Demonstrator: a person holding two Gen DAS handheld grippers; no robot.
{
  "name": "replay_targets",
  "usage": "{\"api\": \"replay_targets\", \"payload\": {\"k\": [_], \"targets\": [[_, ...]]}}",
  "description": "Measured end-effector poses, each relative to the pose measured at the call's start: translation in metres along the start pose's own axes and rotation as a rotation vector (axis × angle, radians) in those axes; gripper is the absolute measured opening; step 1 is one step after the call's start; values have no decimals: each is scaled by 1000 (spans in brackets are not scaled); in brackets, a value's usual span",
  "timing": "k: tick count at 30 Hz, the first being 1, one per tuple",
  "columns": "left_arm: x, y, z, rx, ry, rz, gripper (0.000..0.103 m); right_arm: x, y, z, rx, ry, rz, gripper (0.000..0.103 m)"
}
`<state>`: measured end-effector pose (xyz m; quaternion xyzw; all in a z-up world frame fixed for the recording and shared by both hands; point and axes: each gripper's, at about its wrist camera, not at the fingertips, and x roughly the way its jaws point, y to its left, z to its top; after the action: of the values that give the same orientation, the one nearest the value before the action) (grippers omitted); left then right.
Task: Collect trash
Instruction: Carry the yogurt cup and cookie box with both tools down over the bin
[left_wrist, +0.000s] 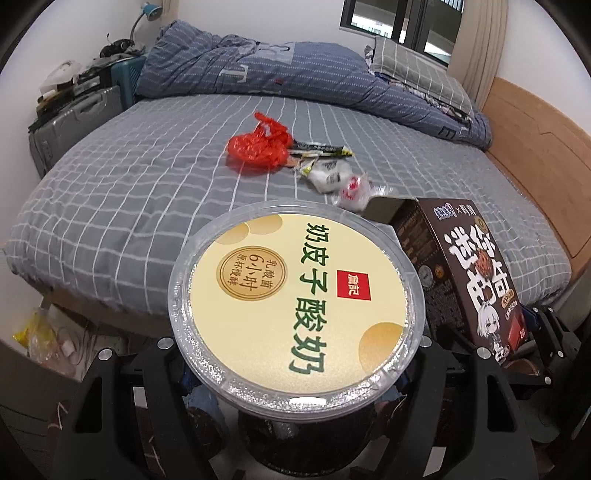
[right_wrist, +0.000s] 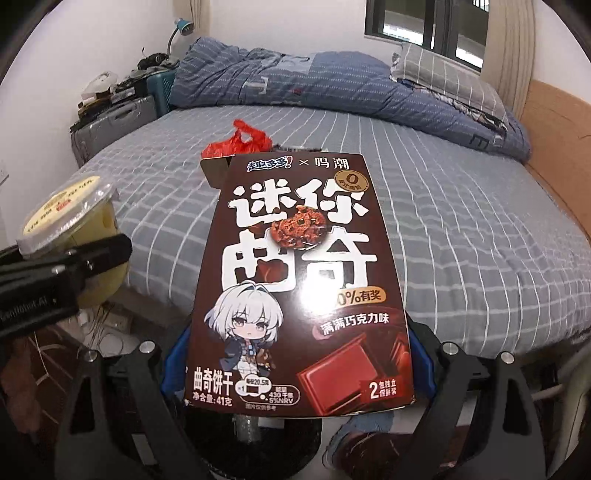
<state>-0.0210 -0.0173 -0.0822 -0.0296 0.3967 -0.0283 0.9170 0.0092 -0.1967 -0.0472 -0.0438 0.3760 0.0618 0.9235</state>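
Note:
My left gripper (left_wrist: 295, 354) is shut on a clear yogurt cup (left_wrist: 295, 288) with a cream foil lid and green lettering. The cup fills the lower middle of the left wrist view. My right gripper (right_wrist: 299, 350) is shut on a brown cookie box (right_wrist: 299, 280) with a cartoon figure on it, held upright with its top flap open. Each held item shows in the other view: the box (left_wrist: 465, 273) to the right, the cup (right_wrist: 70, 218) to the left. Both are held off the near edge of the bed. A red plastic bag (left_wrist: 258, 147) and several wrappers (left_wrist: 328, 170) lie on the sheet beyond. A dark round container (left_wrist: 295, 439) sits directly below.
The bed (left_wrist: 129, 206) has a grey checked sheet, with a blue quilt (left_wrist: 258, 70) and a pillow (left_wrist: 417, 74) at the far end. A wooden board (left_wrist: 535, 155) runs along its right side. A grey suitcase (left_wrist: 74, 125) stands at the left. Yellow bags (left_wrist: 37, 332) lie on the floor.

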Motion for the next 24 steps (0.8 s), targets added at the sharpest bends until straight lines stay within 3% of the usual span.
{"api": "replay_targets", "payload": {"k": [14, 19, 24], "targets": [[34, 13, -56, -11, 128, 18, 72, 46, -7, -44, 17, 136, 19, 87], [59, 26, -69, -23, 158, 29, 72, 71, -9, -46, 31, 193, 48, 87], [75, 38, -84, -34, 198, 29, 72, 89, -9, -43, 46, 187, 9, 87]]}}
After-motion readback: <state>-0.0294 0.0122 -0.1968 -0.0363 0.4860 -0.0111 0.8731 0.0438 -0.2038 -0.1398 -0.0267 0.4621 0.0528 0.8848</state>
